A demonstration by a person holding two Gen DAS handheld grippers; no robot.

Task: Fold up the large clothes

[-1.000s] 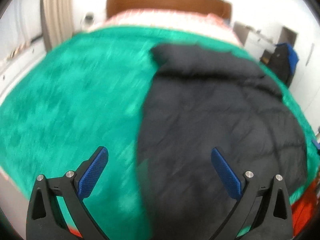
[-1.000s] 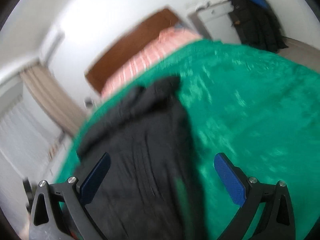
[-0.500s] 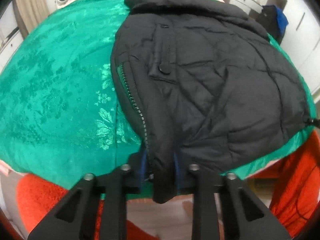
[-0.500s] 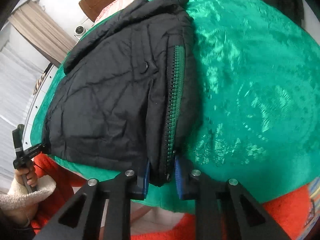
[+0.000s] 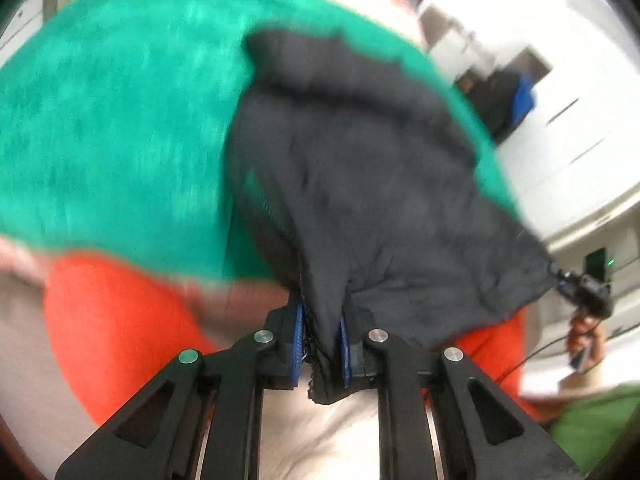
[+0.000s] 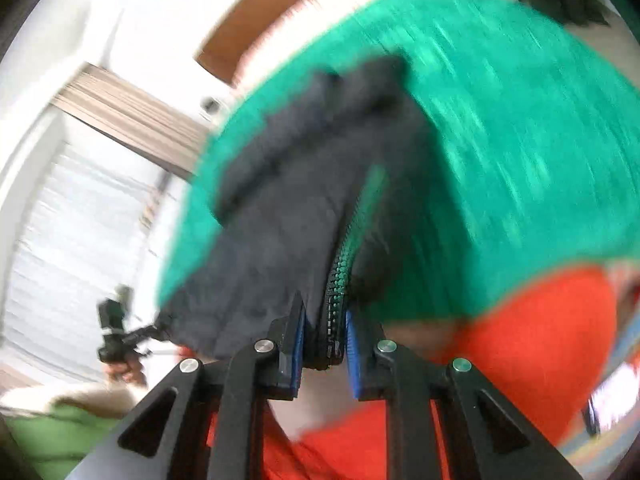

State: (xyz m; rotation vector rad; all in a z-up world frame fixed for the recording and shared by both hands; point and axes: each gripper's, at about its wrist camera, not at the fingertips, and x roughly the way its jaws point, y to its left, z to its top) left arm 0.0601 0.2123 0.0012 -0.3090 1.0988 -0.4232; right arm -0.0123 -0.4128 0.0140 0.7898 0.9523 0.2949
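Observation:
A large black puffer jacket lies on a bed with a green cover. My left gripper is shut on the jacket's bottom hem beside the zipper and holds it up off the bed edge. My right gripper is shut on the other hem corner, right on the zipper teeth. The jacket stretches from both grippers back toward its collar at the far end. Both views are motion-blurred. The right gripper also shows at the jacket's far corner in the left wrist view.
The person's red trousers fill the space below the bed edge. A wooden headboard and striped pillow are at the bed's far end. White cabinets with a hanging dark coat stand to the right. A curtain is on the left.
Both grippers, open a second ago, closed on the jacket's bottom hem and now pull it up and back from the bed edge; the views have tilted and blurred.

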